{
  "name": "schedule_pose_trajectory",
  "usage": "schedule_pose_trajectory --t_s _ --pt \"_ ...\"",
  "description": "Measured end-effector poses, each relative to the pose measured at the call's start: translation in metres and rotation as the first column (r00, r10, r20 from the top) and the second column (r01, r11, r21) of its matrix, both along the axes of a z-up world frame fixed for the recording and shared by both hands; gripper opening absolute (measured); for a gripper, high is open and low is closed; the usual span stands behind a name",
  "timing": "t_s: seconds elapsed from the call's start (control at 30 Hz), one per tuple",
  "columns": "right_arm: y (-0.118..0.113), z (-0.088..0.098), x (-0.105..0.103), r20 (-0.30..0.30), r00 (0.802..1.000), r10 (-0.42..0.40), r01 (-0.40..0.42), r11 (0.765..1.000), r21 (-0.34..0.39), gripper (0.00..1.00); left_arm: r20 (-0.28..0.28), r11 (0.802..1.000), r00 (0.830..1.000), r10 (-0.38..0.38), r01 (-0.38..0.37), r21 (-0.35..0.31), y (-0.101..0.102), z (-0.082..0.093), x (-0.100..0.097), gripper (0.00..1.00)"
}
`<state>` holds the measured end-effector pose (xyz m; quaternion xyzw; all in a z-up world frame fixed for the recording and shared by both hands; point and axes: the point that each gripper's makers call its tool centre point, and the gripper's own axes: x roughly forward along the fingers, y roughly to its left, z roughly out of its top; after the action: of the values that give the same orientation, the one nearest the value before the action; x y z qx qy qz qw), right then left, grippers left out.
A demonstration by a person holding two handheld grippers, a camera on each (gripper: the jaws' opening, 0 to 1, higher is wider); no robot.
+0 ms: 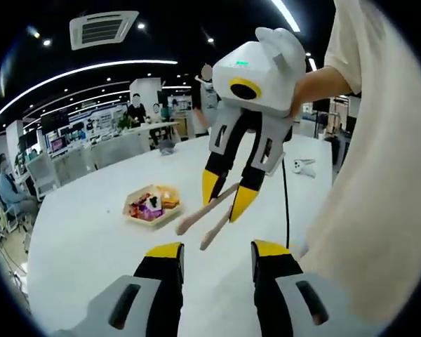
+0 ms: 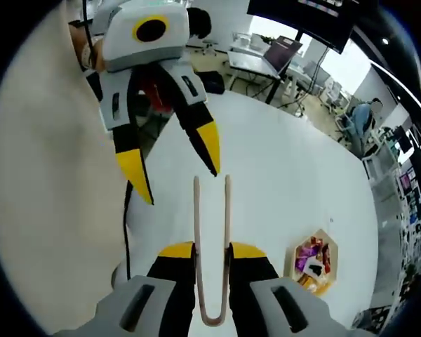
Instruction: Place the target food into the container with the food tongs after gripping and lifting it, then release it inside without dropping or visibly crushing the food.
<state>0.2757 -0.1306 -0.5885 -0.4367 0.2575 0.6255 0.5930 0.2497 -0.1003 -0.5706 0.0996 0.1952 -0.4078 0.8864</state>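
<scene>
Contents of the hexagonal container (image 2: 313, 261) too small to identify.

In my right gripper view, my right gripper (image 2: 210, 251) has its yellow-tipped jaws closed against the two arms of the wooden food tongs (image 2: 212, 246), which stand upright between them with their bent end low and their tips pointing up over the white table (image 2: 288, 175). My left gripper (image 2: 174, 168) hangs at upper left with its jaws spread apart and nothing between them, close to the tong tips but not touching. A hexagonal container (image 2: 313, 261) with colourful wrapped pieces sits on the table to the lower right, well apart from the tongs.
</scene>
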Motion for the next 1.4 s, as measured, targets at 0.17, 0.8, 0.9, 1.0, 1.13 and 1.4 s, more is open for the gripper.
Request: schedule_pose_trajectory --t_s 0.17,0.8,0.9,1.0,1.13,1.4 --pt "0.002 0.005 -0.008 -0.016 0.999 0.034 -0.034 0.999 0.0 0.16 0.024 0.999 1.0 -0.012 0.011 0.032 0.001 0.001 0.001 0.23" --pt "0.004 0.007 -0.014 -0.022 0.993 0.116 -0.116 0.993 -0.018 0.17 0.062 0.992 0.992 -0.105 0.1 0.081 -0.004 0.005 -0.005 0.04" --pt "0.003 0.006 -0.015 -0.024 0.993 0.114 -0.115 0.993 -0.02 0.17 0.064 0.991 0.992 -0.109 0.104 0.083 -0.004 0.005 -0.006 0.04" --pt "0.003 0.006 -0.015 -0.023 0.993 0.114 -0.114 0.993 -0.021 0.17 0.064 0.99 0.991 -0.115 0.109 0.087 -0.005 0.004 -0.007 0.03" --pt "0.001 0.005 -0.014 -0.027 0.993 0.114 -0.114 0.993 -0.019 0.18 0.067 0.987 0.989 -0.134 0.127 0.095 -0.008 0.005 -0.008 0.02" --pt "-0.006 -0.003 -0.023 -0.064 0.986 0.154 -0.155 0.988 -0.018 0.21 0.052 0.972 0.976 -0.209 0.202 0.124 -0.017 -0.001 -0.02 0.0"
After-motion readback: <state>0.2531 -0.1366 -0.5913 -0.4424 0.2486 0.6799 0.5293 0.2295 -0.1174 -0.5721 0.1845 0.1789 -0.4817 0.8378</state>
